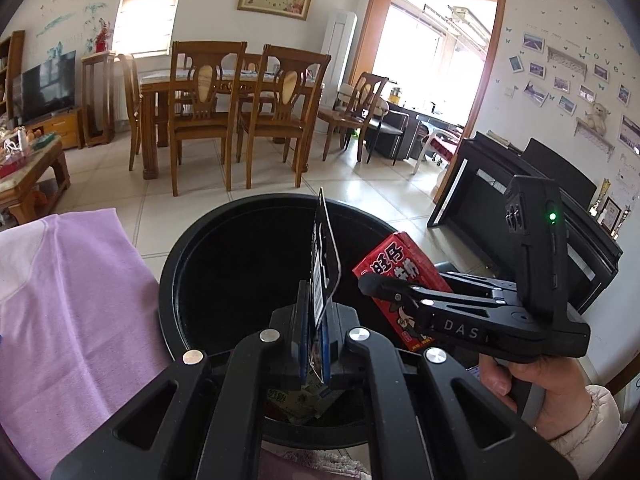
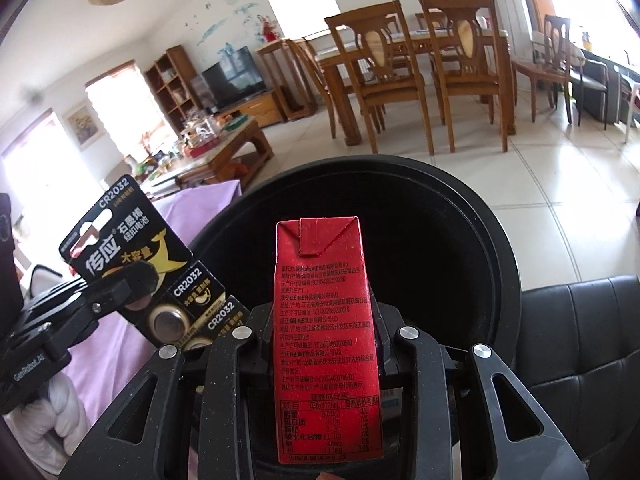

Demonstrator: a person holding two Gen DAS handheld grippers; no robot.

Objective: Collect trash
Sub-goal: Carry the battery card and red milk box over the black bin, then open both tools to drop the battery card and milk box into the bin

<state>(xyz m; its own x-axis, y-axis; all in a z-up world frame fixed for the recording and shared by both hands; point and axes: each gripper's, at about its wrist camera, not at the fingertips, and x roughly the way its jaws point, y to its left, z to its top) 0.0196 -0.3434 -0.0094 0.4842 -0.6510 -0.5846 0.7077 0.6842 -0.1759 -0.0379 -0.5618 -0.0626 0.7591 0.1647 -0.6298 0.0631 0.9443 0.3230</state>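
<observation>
My left gripper is shut on a black battery card, held edge-on over the round black bin. The card's front, marked CR2032, also shows in the right wrist view, with the left gripper clamped on it. My right gripper is shut on a red milk carton, held upright over the bin. In the left wrist view the right gripper and the red carton sit at the bin's right rim. Some paper trash lies in the bin.
A purple cloth covers the surface left of the bin. A black leather seat is to the right. A dining table with wooden chairs stands across the tiled floor. A low coffee table is at far left, a black piano at right.
</observation>
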